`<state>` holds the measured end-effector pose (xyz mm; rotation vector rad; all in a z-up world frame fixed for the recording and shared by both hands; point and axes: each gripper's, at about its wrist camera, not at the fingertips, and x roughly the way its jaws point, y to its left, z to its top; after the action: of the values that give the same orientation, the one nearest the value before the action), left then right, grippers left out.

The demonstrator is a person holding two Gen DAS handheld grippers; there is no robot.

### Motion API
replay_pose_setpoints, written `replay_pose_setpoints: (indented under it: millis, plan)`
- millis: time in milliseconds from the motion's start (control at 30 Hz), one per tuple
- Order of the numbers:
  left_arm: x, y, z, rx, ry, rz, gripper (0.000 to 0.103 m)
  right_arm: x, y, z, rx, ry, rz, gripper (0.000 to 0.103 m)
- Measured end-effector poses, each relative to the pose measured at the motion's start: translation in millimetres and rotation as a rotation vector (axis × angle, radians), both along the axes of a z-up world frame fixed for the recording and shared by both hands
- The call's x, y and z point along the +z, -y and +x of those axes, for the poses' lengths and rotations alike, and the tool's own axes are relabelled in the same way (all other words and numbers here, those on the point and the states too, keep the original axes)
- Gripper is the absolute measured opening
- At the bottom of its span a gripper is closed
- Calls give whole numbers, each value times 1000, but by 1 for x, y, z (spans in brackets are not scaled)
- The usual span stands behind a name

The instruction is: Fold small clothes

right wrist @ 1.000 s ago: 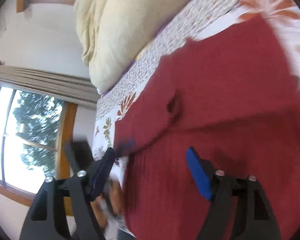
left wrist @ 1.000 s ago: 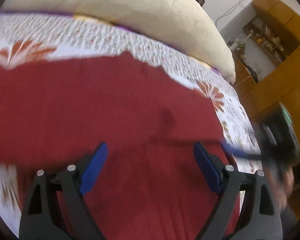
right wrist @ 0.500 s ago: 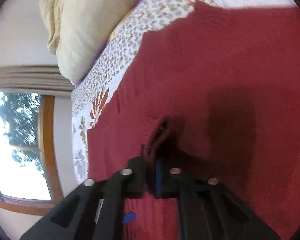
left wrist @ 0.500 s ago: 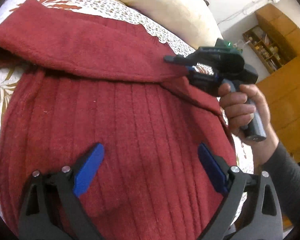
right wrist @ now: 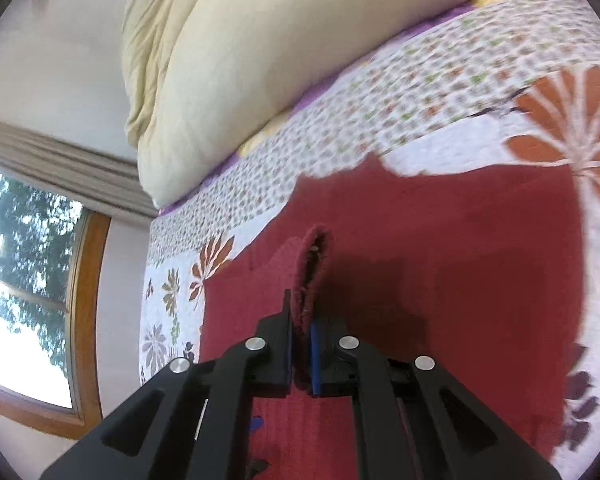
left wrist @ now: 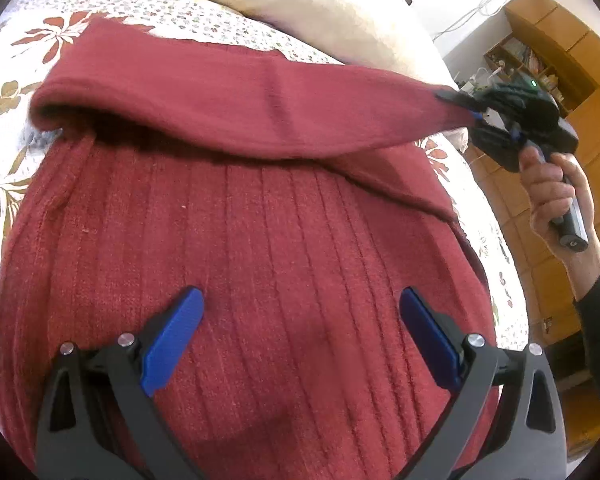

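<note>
Red ribbed knit garment (left wrist: 284, 248) lay under the spread left gripper (left wrist: 300, 320); only the right wrist view showed the right gripper (right wrist: 301, 344) clamping its sleeve cuff (right wrist: 312, 272).

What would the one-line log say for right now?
stage: folding sleeve | right gripper: shut on red sweater cuff, lifted | left gripper: open above sweater body | surface: floral bedspread

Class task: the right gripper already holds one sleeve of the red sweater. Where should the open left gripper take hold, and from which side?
Left gripper: take the red sweater at its free left edge, coming in from the left, probably. There the knit lies flat on the bedspread, opposite the right gripper.
</note>
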<state>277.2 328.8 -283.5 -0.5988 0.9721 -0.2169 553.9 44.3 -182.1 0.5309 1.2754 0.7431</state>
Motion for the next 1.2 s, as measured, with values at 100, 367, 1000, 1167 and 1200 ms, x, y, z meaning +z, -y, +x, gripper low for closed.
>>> replay_pose_setpoints:
  millis: [100, 367, 1000, 1167, 1200]
  plan:
    - [9, -13, 4, -5, -42, -55, 98, 2, 23, 3, -33, 4, -9, 6]
    - [52, -91, 10, 161, 32, -118, 98, -13, 71, 9, -90, -17, -24, 6]
    - [43, -132, 120, 191, -93, -129, 98, -91, 125, 13, -181, -145, -59, 15]
    - [57, -156, 131, 229, -65, -153, 98, -95, 146, 21, -223, -195, 31, 33]
    - [58, -160, 133, 238, -67, -173, 98, -96, 144, 21, -210, -198, 30, 36]
